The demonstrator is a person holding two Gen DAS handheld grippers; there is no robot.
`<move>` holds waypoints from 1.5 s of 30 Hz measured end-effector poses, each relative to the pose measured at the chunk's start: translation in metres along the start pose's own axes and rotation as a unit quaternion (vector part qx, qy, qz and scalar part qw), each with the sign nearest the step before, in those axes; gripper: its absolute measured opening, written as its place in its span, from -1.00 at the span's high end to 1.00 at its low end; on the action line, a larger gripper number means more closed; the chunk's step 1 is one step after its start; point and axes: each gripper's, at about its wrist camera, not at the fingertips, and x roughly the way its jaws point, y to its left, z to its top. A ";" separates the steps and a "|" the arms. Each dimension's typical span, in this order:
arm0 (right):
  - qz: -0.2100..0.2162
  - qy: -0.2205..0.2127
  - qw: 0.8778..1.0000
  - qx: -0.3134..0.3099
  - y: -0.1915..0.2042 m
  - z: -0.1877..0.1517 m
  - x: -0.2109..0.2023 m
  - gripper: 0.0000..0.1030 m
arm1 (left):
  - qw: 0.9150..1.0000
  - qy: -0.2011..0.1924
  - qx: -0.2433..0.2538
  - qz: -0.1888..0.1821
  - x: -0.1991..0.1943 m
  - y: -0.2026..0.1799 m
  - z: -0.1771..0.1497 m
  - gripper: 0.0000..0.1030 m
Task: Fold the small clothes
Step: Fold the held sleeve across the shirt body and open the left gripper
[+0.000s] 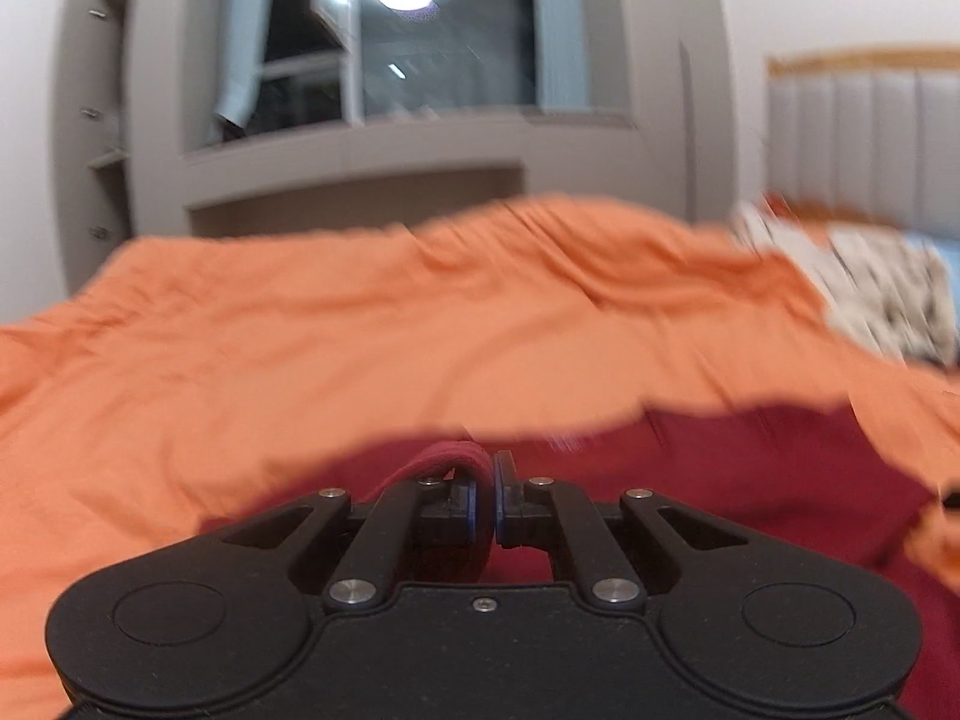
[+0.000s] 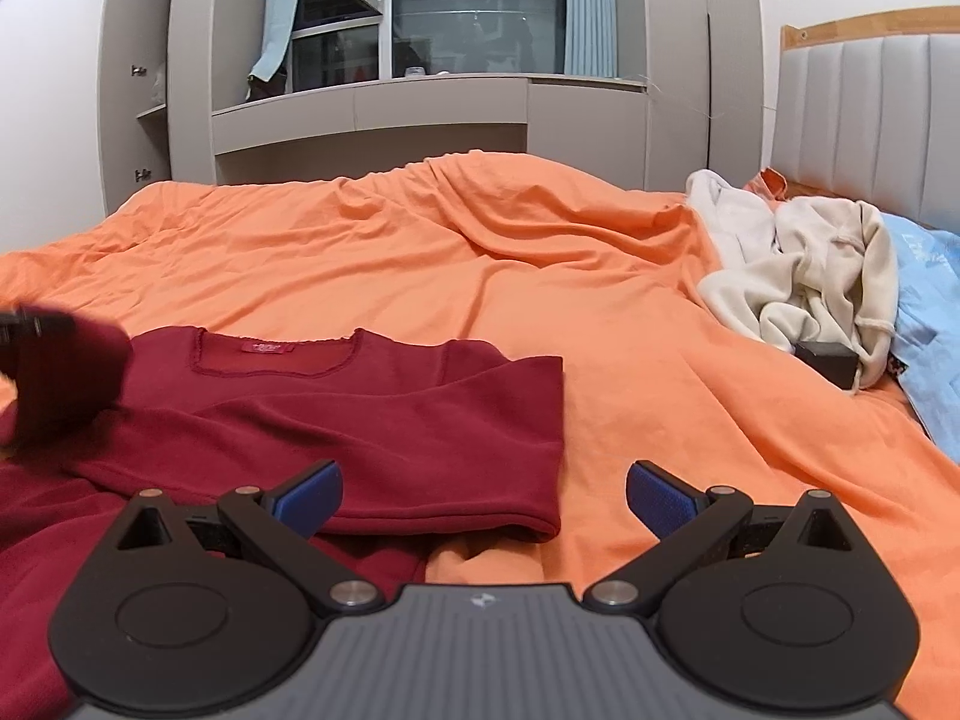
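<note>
Orange sheet [image 2: 420,252] spread wide over the bed, rumpled into low ridges, with much bare room beyond and to the right of the red shirt [image 2: 360,414]. Backed by a grey cabinet wall [image 2: 372,114] under a dark window [image 2: 480,18], with a padded headboard [image 2: 864,108] at the right edge.

Lay flat at the near left, the shirt, neckline and label toward the window, one sleeve folded across its front, hem and right edge ending just short of the mid-bed. Hung just above the hem, the right gripper [image 2: 483,498], jaws spread wide, blue pads clear of cloth, left pad over the shirt's lower edge, right pad over bare sheet. Clamped shut on a bunched fold of the shirt [image 1: 456,459], the left gripper [image 1: 486,504], red cloth looping out between the pads and more of it lying below and to the right. Seen from the right wrist as a dark blurred shape [image 2: 42,360] at the far left, over the shirt's left shoulder.

Heaped well off to the right near the headboard, cream clothes [image 2: 804,276], a small dark box [image 2: 828,363] tucked at their lower edge, and a pale blue cloth [image 2: 930,324] beyond. Nothing between shirt and grippers; left view smeared by blur.
</note>
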 end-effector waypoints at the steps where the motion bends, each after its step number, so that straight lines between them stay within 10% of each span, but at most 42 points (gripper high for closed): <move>1: 0.000 0.001 1.000 0.000 0.000 0.000 0.000 -1.00 | 1.000 0.013 0.015 -0.009 0.005 -0.005 -0.005 0.90; 11: -0.002 0.006 1.000 -0.002 0.000 0.000 0.003 -1.00 | 0.986 0.065 0.114 -0.104 0.024 -0.028 -0.036 0.41; 18: -0.005 0.014 1.000 0.007 -0.004 0.000 0.005 -1.00 | 0.977 0.062 0.137 -0.152 0.012 -0.033 -0.039 -0.39; 29: -0.010 0.014 1.000 0.017 -0.008 0.001 0.008 -1.00 | 0.960 0.060 0.216 -0.168 0.003 -0.053 -0.047 -0.57; 34: -0.012 0.018 1.000 0.021 -0.008 0.000 0.011 -1.00 | 0.961 0.085 0.164 -0.205 0.000 -0.034 -0.041 -0.97; 45: 0.010 0.018 1.000 -0.014 0.011 -0.004 0.015 -1.00 | 0.966 0.078 0.011 -0.246 -0.035 0.042 -0.033 -0.99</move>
